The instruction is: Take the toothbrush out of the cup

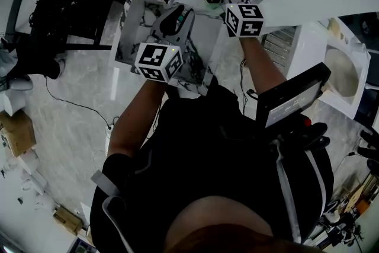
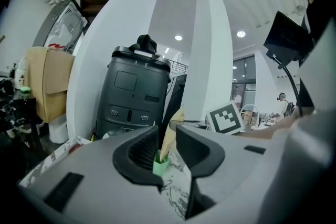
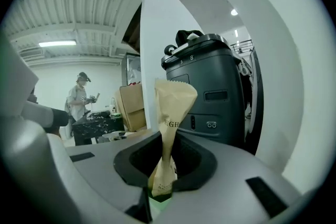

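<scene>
My right gripper (image 3: 168,150) on the toothbrush (image 3: 173,99), my left gripper (image 2: 167,139) on the cup (image 2: 159,164).
On my screen the right jaws are clamped on the toothbrush's tan paper sleeve (it stands upright), its foot at the green cup's mouth. The left gripper's 2 jaws sit partway in, holding that cup, with the marbled counter (image 2: 177,194) showing below. Behind stands 1 dark bin (image 2: 134,94) beside a white pillar (image 2: 210,50).
</scene>
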{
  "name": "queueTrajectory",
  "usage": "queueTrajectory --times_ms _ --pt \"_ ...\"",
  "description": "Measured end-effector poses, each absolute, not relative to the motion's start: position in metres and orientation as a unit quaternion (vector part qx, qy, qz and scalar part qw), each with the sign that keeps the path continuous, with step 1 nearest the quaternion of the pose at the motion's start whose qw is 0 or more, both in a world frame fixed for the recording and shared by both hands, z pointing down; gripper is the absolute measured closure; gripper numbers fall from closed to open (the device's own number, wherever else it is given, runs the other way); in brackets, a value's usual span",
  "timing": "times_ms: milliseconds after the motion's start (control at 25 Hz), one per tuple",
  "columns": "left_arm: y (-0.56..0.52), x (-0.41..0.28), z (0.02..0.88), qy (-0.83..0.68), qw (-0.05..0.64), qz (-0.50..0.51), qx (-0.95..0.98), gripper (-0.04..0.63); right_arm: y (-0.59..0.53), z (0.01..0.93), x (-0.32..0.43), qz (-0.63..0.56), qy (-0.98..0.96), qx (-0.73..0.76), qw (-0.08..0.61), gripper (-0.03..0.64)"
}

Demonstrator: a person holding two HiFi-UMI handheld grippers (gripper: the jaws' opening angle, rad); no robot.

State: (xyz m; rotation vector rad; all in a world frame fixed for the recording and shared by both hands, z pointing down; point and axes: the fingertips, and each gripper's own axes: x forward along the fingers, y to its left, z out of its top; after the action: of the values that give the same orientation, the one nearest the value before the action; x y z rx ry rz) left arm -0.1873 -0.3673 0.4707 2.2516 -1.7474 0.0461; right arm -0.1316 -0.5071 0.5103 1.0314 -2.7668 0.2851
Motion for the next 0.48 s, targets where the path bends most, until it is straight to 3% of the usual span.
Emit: queueTrajectory --times_ms 480 --pt "-0.355 -0.19 0.441 -0.554 0.132 -0.004 0.822 0.495 -0.462 0.428 -0.108 0.055 -0.914 0.399 0.041 0.571"
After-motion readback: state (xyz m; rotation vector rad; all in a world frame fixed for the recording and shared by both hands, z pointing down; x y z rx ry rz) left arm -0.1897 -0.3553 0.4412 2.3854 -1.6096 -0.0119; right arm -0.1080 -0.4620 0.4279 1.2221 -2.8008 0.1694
